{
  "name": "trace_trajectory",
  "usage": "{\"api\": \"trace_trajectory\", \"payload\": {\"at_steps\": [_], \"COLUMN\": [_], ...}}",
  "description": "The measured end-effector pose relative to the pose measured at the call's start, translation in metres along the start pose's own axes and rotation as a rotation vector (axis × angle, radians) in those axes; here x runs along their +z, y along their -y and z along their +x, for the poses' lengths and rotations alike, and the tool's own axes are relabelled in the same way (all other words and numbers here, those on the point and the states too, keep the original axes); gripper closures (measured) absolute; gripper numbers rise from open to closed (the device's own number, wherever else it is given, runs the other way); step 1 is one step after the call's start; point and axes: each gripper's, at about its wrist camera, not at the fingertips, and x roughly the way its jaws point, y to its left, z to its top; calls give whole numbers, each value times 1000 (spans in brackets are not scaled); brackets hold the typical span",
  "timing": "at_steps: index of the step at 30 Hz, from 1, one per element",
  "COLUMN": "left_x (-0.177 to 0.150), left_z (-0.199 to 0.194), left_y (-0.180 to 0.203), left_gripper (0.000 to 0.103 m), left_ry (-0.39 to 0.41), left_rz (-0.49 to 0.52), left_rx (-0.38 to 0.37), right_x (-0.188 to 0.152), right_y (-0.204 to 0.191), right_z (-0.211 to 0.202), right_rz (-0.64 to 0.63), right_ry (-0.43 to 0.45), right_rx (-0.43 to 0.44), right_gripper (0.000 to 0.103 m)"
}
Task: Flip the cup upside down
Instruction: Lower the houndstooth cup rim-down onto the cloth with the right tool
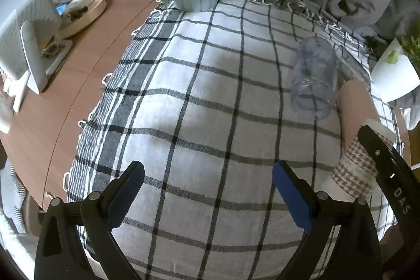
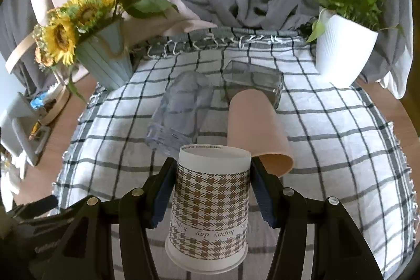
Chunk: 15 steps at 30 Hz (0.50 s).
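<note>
Right claw (image 2: pixel 212 190) clamping inverted houndstooth cup (image 2: pixel 210 209)

Left tool (image 1: pixel 207 193) agape above plaid cloth (image 1: pixel 210 109); clear cup (image 1: pixel 313 78) upside down, tan cup (image 1: pixel 354 106) beside.

Cups, three: one houndstooth paper cup (image 2: pixel 210 204), one plain tan paper cup (image 2: pixel 258 127), one clear plastic cup (image 2: pixel 181 112). Clear rectangular container (image 2: pixel 252 82), one. Potted plants, two: sunflower pot (image 2: pixel 105 57), white pot (image 2: pixel 341 49). Checked cloth (image 2: pixel 341 135), one. Grippers, two.
</note>
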Motion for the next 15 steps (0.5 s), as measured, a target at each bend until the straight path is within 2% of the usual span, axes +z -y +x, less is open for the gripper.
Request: {"api": "trace_trajectory", "payload": {"at_steps": [7, 15], "left_x": [-2, -1], "left_z": [-1, -6], "left_y": [0, 0], "left_gripper": [4, 4], "left_ry": [18, 11], "left_rz": [27, 35], "left_rx": [39, 8], "right_x": [-12, -20], "right_y": [-7, -3], "right_z": [5, -11], "right_rz": [-32, -21], "right_ry": [18, -8], "right_rx": [-5, -7], "right_gripper": [47, 46]}}
